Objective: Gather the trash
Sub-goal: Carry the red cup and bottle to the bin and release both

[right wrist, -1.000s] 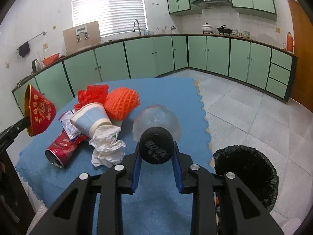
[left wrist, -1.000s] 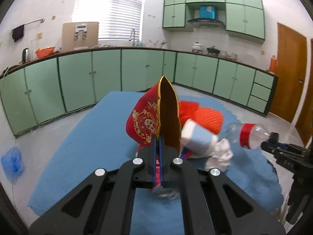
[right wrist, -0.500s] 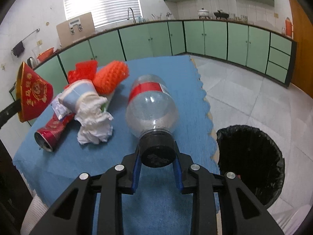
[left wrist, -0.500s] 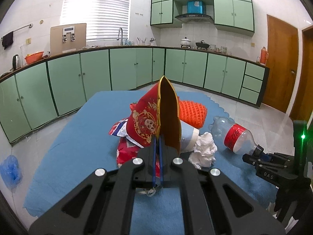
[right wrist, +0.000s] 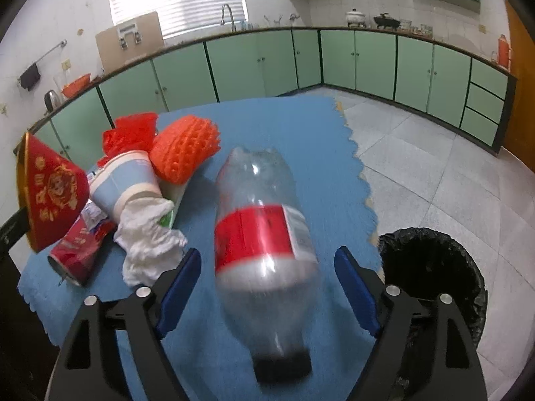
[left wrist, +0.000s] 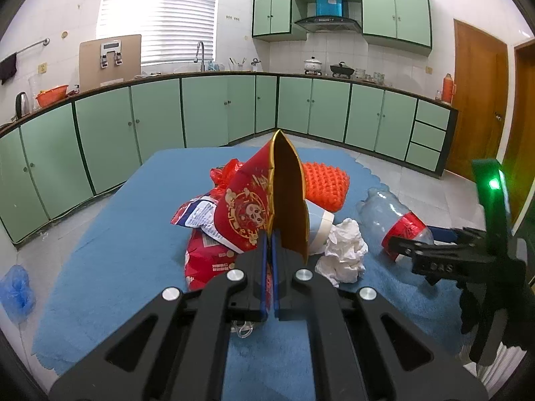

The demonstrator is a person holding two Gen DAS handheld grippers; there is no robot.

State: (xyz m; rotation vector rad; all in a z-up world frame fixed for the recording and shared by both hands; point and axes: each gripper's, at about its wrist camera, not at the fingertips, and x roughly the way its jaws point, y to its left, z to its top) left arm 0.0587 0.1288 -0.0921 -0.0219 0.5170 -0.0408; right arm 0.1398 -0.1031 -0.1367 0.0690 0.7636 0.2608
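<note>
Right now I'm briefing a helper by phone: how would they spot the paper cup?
On the blue tablecloth, look in the trash pile at its left. The paper cup lies tipped between the orange foam net and the crumpled white tissue, the only pale blue item with cream bands.

A blue cloth [right wrist: 294, 127] covers the counter, its scalloped edge at 3 o'clock toward the tiled floor [right wrist: 434, 167]. On the cloth a heap sits at 9 o'clock: orange mesh [right wrist: 185, 153], paper cup [right wrist: 123, 180], crumpled tissue [right wrist: 147, 237], red can [right wrist: 75, 254] and a red wrapper [left wrist: 197, 214]. On the floor at 4 o'clock stands a black-lined bin [right wrist: 431, 267]; a blue bag [left wrist: 15, 289] lies there too
</note>
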